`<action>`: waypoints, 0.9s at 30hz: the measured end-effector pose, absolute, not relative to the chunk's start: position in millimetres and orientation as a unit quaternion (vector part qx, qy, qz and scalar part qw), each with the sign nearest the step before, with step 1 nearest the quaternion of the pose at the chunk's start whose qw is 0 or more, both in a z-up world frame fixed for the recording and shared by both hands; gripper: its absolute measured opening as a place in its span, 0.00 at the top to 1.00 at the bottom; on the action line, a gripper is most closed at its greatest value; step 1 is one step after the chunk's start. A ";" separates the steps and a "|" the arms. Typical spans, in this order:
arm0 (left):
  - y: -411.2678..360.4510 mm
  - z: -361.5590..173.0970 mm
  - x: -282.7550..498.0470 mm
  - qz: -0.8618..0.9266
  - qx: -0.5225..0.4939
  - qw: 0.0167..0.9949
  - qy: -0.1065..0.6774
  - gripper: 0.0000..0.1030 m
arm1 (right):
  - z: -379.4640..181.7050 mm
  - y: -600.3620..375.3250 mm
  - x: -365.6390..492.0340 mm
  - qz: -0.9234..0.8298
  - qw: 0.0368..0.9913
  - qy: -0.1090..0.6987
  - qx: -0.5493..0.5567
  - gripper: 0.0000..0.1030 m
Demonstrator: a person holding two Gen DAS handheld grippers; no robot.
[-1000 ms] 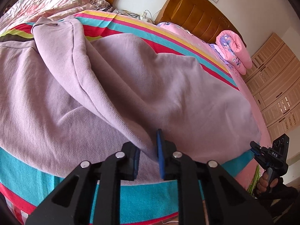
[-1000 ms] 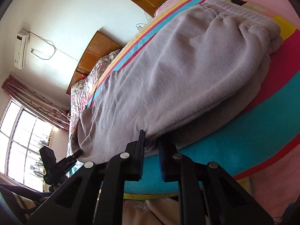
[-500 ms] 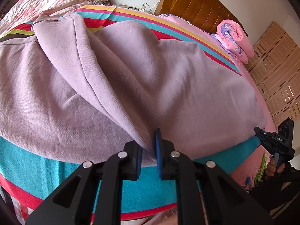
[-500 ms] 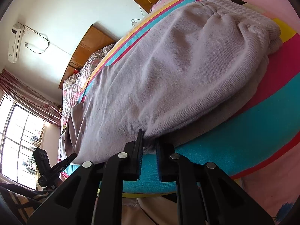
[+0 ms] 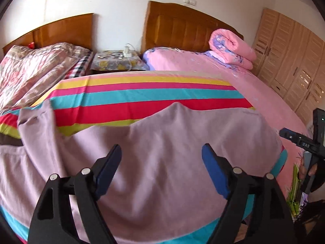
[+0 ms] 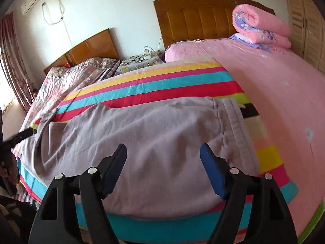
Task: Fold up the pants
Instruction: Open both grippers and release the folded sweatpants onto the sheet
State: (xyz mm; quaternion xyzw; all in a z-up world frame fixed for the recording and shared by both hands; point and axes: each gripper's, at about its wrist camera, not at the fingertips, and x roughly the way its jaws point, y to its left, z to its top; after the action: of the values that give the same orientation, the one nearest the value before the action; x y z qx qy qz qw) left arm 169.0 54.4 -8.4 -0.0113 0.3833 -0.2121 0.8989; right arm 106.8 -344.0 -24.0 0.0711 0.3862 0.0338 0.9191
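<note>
soft, limp lilac pants [image 5: 162, 162] lay on the bed [image 6: 284, 105]; both grippers' jaws had just opened, empty; i'd pinch the waistband [image 6: 233, 118].

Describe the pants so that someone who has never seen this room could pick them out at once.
Find the bed with the pink sheet; a striped blanket covers its near end. The pants lie flat on that blanket, along its near edge. They are the only plain lilac cloth there, with a ribbed waistband.

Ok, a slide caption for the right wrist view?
Right gripper open above lilac pants lying folded on the striped sheet.
</note>
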 end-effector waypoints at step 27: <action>-103.2 -121.2 309.3 -0.209 0.132 0.871 0.425 0.12 | -53.0 -306.6 157.1 0.097 0.896 0.428 -0.066 0.26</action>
State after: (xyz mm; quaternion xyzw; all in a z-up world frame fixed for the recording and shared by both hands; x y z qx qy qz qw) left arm 309.3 -103.2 -121.2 0.1319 0.4248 -0.2093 0.8708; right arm 157.1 -306.6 -53.0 -0.0662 0.4279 0.0973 0.8962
